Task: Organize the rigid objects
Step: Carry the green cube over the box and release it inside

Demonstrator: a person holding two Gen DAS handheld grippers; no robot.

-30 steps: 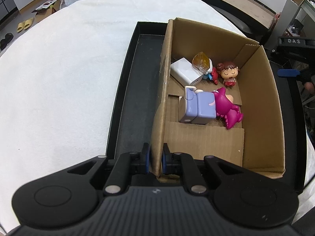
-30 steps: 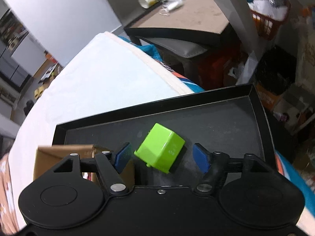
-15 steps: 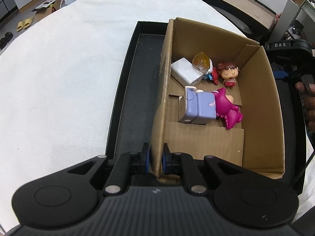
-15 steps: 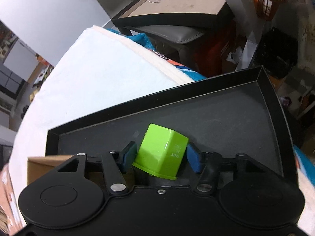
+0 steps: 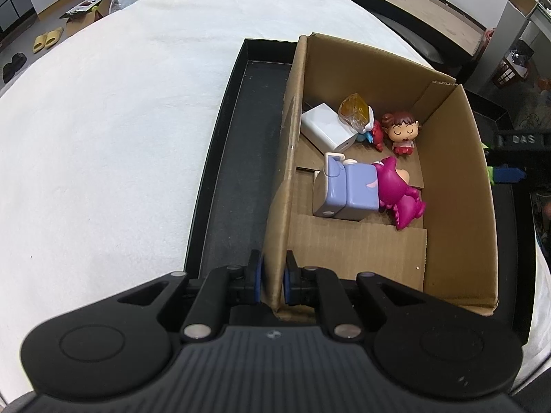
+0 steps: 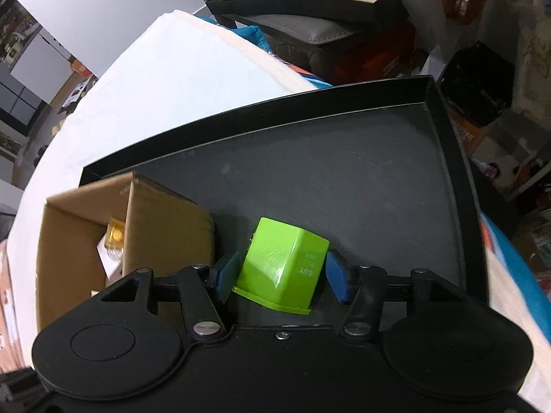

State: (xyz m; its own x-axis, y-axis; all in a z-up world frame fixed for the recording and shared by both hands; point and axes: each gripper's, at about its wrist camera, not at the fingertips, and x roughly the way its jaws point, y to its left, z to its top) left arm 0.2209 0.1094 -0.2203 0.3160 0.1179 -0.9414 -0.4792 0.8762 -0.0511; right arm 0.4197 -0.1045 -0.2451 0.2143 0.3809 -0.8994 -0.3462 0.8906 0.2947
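Note:
An open cardboard box [image 5: 458,206] stands in a black tray [image 5: 234,172]. Its left wall is pinched near the front corner by my left gripper [image 5: 273,272], which is shut. Inside lie a purple block toy [image 5: 347,192], a magenta dinosaur [image 5: 403,203], a white charger [image 5: 327,127], a small doll [image 5: 401,132] and a yellow wrapped item [image 5: 354,112]. My right gripper [image 6: 280,272] is shut on a lime-green block [image 6: 282,261], both blue pads against its sides, over the tray floor [image 6: 344,179] just right of the box [image 6: 162,223].
The tray rests on a white cloth-covered surface [image 5: 103,137]. A dark low table [image 5: 413,10] stands behind it. Boxes, a basket and other clutter [image 6: 482,82] crowd the floor to the right. My right gripper's blue pad [image 5: 509,172] shows beyond the box's right wall.
My right gripper's pads have shut onto the green block, and it has shifted toward the box, which now shows more. The left gripper and the box have not moved.

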